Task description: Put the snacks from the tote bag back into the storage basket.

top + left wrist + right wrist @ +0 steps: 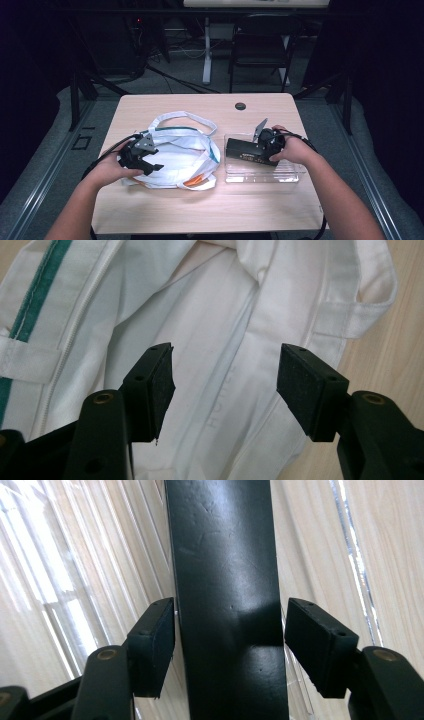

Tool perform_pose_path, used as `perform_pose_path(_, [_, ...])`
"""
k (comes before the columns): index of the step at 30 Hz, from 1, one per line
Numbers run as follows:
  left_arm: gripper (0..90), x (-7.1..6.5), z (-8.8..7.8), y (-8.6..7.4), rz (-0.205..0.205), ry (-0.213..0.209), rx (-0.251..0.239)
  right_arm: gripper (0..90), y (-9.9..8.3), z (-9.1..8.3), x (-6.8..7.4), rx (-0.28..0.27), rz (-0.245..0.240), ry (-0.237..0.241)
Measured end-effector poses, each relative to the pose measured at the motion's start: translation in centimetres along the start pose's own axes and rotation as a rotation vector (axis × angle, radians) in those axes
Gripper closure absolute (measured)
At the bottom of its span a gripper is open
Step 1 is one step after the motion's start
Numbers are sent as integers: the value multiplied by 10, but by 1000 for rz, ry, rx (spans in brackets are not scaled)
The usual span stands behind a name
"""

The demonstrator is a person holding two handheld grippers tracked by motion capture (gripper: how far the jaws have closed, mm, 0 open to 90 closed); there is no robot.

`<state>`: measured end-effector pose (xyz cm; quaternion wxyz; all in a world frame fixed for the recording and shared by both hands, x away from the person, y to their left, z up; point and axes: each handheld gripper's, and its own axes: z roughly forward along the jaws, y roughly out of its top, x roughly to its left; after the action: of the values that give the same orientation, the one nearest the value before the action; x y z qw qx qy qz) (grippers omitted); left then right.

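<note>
left hand-held gripper (150,164): at 9 o'clock of the tabletop (260,205), over the near-left edge of the white bag (182,150); jaws wide, nothing between the pads, fabric below them
white bag: lies flat, left-centre of tabletop; teal stripe along one side, strap loops at 12 o'clock, small orange bit at its 5 o'clock edge; zipper line visible in left gripper view
clear tray (265,172): just right of the bag, at 3 o'clock of the tabletop, apart from the bag
black box (245,150): long dark object lying in the clear tray, upper half
right hand-held gripper (272,145): at the right end of the black box; jaws wide, straddling the box, small gaps to both pads, not gripping
tabletop: light wood, cable hole at 12 o'clock
</note>
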<state>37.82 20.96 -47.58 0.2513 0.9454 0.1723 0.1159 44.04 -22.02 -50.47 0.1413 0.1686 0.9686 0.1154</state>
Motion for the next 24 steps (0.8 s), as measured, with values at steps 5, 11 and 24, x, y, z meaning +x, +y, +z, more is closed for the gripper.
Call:
perform_pose_path(5, [400, 1, 2, 0, -33, 3, -24, 378, 1, -9, 4, -20, 28, -13])
perform_pose_path(11, [421, -1, 5, -2, -83, 13, -18, 413, 4, -22, 11, -58, 113, -18])
perform_pose_path(24, [433, -1, -2, 0, -180, 32, -29, 538, 5, -39, 18, -146, 377, -67])
